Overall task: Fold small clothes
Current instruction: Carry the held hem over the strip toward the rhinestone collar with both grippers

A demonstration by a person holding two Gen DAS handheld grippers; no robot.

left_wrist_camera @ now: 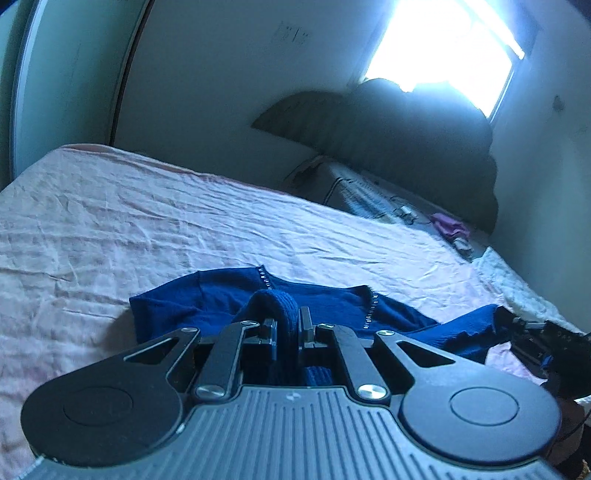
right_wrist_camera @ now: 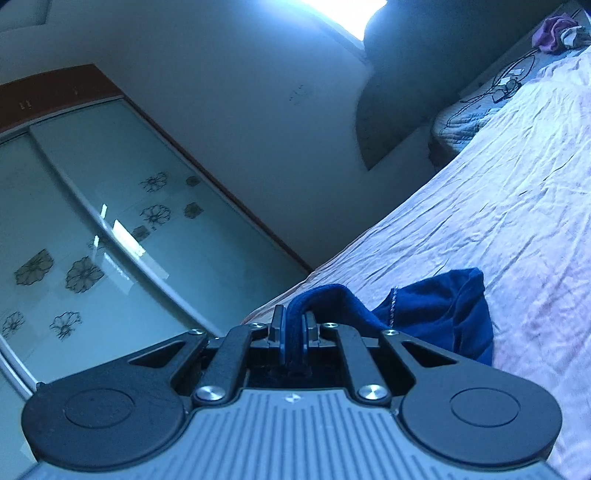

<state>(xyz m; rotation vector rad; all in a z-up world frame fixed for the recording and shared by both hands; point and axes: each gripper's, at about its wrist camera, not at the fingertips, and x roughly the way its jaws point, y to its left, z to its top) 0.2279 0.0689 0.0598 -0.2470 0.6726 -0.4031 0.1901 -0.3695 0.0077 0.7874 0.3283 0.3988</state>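
Left wrist view first: far left, a pale wardrobe (left_wrist_camera: pixel 26 92) edge runs up beside the wall; below it the wrinkled pink sheet (left_wrist_camera: pixel 147 229) spreads across the bed; in the middle the blue top (left_wrist_camera: pixel 221 299) lies partly on that sheet, a row of small shiny studs along its neckline; the left gripper (left_wrist_camera: pixel 288 328) has its jaws pinched nearly together on a ribbed blue fold of the top, which bulges up between the fingers; behind, a dark heap (left_wrist_camera: pixel 406 140) sits under a glaring window (left_wrist_camera: pixel 443 40); a purple cloth (left_wrist_camera: pixel 448 223) lies on the far ledge; at the right edge the right gripper (left_wrist_camera: pixel 532 332) comes into sight, clamped on the other end of the top, cloth stretched toward it

Right wrist view now: on the left, wardrobe (right_wrist_camera: pixel 110 221) doors of frosted glass with flower prints, a brown strip above; in the centre the right gripper (right_wrist_camera: pixel 293 332) is closed tight on a blue hem, fabric sandwiched between the two pads; from there the top (right_wrist_camera: pixel 443 306) drapes rightward and bunches on the sheet (right_wrist_camera: pixel 517 206); the stud line shows just beside the gripper; upper right, the heap (right_wrist_camera: pixel 406 55) again, and the purple cloth (right_wrist_camera: pixel 554 31) in the corner
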